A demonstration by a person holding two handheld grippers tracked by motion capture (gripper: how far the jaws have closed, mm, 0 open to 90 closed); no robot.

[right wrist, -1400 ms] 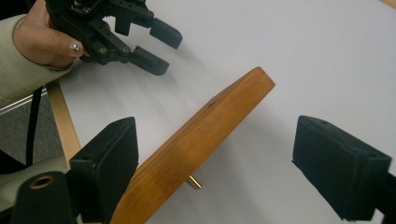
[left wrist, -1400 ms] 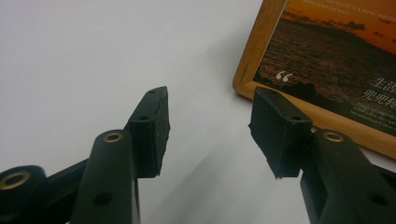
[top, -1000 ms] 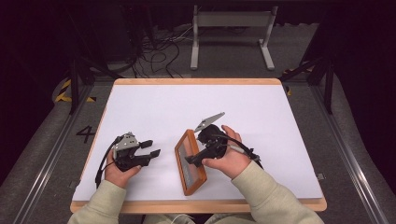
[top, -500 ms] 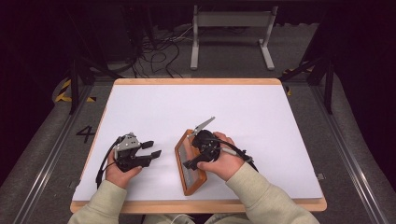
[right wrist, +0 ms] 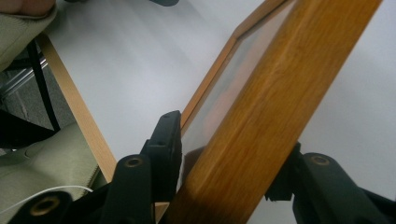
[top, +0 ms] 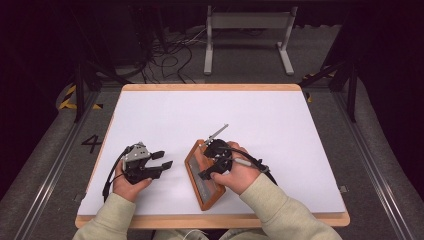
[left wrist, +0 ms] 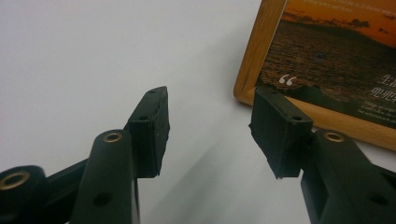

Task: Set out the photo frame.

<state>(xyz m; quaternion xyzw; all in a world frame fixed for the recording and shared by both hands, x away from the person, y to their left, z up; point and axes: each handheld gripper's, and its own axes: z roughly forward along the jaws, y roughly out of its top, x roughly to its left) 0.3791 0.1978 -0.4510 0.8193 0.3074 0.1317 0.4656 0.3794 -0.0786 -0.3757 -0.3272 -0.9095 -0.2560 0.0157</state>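
One white, matte, rectangular table [top: 250, 120] with a pale wooden rim is seen from above, and two black two-jaw grippers are held over its near half. The left gripper [top: 161, 159] is found at about 8 o'clock of the table's middle, a grey plate on top and a black cable looping from its back; its jaws point toward 3 o'clock and stand apart with nothing between them, flat rubbery pads [left wrist: 156, 126] facing each other across bare table in the left gripper view. One frame [top: 202, 172] lies just right of it, near 6 o'clock of the table's middle: a rectangle of smooth, grained, honey-coloured wood around a glossy pane, behind which an orange sunset over dark water and small white lettering can be made out in the left gripper view [left wrist: 327, 60]. Its long axis is seen to run from about 11 o'clock at the far end to 5 o'clock at the near end, close to the table's near rim. The right gripper [top: 212, 162] is set over the frame's far half; its jaws have just been closing, and in the right gripper view the frame's thick wooden edge [right wrist: 261, 126] is seen between them, one pad against the glass side and the other behind the wood.
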